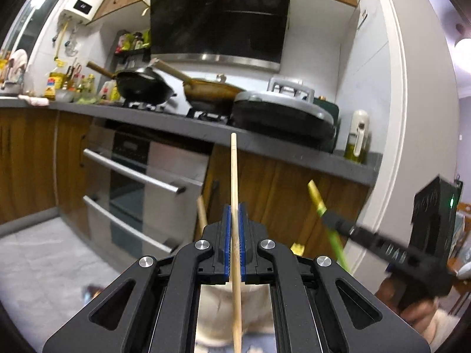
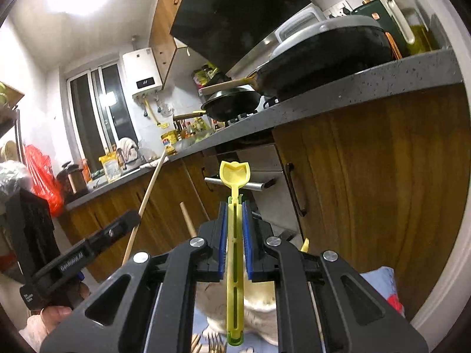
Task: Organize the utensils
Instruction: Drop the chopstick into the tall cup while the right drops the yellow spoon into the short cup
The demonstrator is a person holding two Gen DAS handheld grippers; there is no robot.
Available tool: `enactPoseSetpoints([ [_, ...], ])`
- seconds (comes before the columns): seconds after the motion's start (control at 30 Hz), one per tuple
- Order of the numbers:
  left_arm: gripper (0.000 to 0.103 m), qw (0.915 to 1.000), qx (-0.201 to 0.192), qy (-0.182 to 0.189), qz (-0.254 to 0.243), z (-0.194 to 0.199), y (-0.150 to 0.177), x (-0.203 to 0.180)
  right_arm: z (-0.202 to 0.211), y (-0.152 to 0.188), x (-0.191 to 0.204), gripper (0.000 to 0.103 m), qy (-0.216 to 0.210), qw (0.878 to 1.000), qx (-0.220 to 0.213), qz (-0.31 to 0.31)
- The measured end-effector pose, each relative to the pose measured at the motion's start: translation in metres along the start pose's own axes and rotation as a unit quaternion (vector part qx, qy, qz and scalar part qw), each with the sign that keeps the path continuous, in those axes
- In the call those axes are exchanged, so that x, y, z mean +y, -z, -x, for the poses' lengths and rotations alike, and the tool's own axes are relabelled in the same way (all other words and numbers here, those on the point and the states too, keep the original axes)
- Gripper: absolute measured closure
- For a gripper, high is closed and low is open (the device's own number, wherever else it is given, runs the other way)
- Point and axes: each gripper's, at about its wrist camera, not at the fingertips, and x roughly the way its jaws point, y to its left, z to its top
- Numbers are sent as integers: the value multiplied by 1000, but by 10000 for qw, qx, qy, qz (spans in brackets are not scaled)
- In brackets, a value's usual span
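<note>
Gripping a wooden chopstick [image 1: 234, 176] upright between closed fingers, left gripper [image 1: 234, 220], right gripper [image 2: 235, 217] fingers clamped on yellow-green spoon [image 2: 234, 235], bowl beyond fingertips.

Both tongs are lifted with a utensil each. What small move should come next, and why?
Probably carry both to wherever utensils are sorted, then lower. The left tongs clamp a wooden chopstick and the right tongs a yellow-green spoon, both in mid-air; no holder shows.

Two tongs [image 1: 234, 235] [image 2: 235, 229], one chopstick [image 1: 234, 176], one yellow spoon [image 2: 234, 176], two pans [image 1: 147, 85] [image 1: 212, 89], one oil bottle [image 1: 356, 138].
</note>
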Motion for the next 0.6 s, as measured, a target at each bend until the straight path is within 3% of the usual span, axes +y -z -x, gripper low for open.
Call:
enactPoseSetpoints([
  [0.3,98,9995,-278,-13,-119,-49,-8,-7,-32,11,-14,93,-108,9998,27,-137],
  [0.6,98,9987,-290,-263,-340,-71,4,-1,-49,24,-11,93,129,9995,103,280],
])
